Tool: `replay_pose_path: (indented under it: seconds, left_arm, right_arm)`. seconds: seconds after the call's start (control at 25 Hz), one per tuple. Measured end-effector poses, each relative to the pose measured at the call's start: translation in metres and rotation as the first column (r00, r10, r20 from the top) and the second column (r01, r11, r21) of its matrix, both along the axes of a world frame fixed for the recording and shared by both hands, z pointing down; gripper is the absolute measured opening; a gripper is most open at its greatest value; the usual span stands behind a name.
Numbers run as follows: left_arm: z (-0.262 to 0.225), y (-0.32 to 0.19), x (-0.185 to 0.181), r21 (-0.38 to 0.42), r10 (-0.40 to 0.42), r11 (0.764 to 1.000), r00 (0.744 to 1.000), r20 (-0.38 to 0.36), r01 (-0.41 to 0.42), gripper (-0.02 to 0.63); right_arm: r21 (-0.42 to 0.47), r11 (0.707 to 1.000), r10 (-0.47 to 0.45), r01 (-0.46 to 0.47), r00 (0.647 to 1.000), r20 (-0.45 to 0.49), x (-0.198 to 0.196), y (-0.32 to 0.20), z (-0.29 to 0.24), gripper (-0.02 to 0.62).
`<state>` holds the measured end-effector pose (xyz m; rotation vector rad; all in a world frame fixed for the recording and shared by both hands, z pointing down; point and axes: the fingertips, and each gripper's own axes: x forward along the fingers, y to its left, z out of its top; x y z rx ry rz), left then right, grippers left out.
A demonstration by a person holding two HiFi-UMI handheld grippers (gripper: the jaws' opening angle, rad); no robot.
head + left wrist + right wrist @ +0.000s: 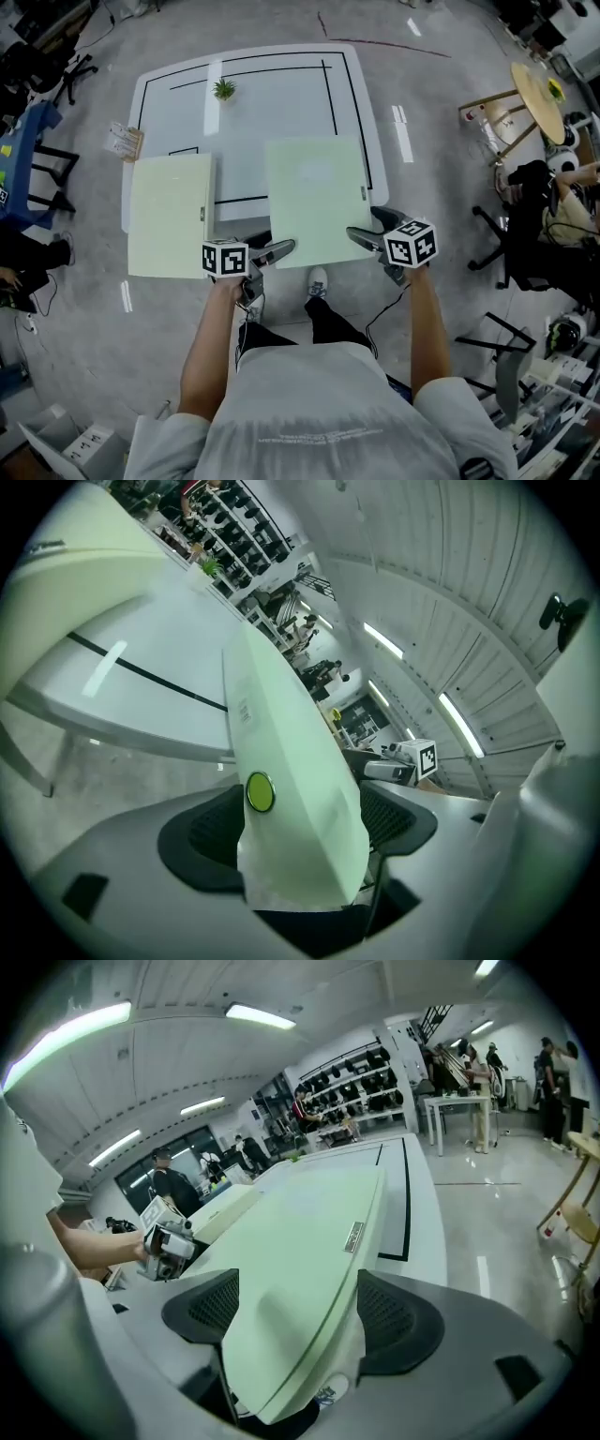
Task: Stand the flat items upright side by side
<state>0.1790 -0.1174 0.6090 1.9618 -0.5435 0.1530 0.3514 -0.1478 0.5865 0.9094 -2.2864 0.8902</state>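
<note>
1. Head view shows two flat rectangular folders. The left pale green folder (pixel 169 216) lies over the worktop's near left corner, and the right pale green folder (pixel 314 202) lies across the near edge further right. Both show their broad faces upward, so I judge that neither stands upright yet.
2. Each near end overhangs the white, black-lined worktop (pixel 281 94), probably so that jaws can reach above and below it.
3. The left gripper (pixel 267 255) has its jaws spread wide around the left folder's end, beside its round yellow-green snap stud (pixel 260 792). The pads do not seem to press, so the folder is released rather than grasped.
4. The right gripper (pixel 370 228) is likewise released, with jaws wide, the right folder's end between them and a gap at the pads.
5. The folders are well apart, with a bare strip of worktop between them. The far half is bare too, apart from a small green potted plant (pixel 224 89) near the far left corner, so there is room to stand them side by side.
6. Beyond the near edge is only grey floor (pixel 169 366), and an ungripped overhanging folder could slide off.
</note>
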Motion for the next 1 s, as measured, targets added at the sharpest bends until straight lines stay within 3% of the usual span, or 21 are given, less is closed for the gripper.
replay_pose_path:
  seconds: [0.28, 0.44, 0.64, 1.0]
  left_arm:
    - [0.016, -0.019, 0.011, -0.059, -0.084, 0.995, 0.987, -0.136, 0.077, 0.387]
    - [0.017, -0.023, 0.019, -0.059, -0.082, 0.995, 0.986, -0.146, 0.075, 0.387]
    - [0.006, -0.035, 0.013, 0.023, -0.129, 0.991, 0.984, -0.125, 0.133, 0.387]
    - [-0.045, -0.055, -0.002, 0.268, -0.126, 0.955, 0.992, -0.01, 0.124, 0.385]
  right_arm:
    - [-0.068, 0.992, -0.109, 0.11, 0.994, 0.008, 0.001, -0.017, 0.026, 0.397]
    - [-0.083, 0.985, -0.15, 0.153, 0.988, 0.03, 0.002, -0.026, 0.028, 0.397]
    - [-0.072, 0.98, -0.182, 0.185, 0.982, 0.04, -0.002, -0.036, 0.027, 0.397]
    - [0.083, 0.968, -0.244, 0.239, 0.967, 0.066, -0.019, -0.062, -0.006, 0.397]
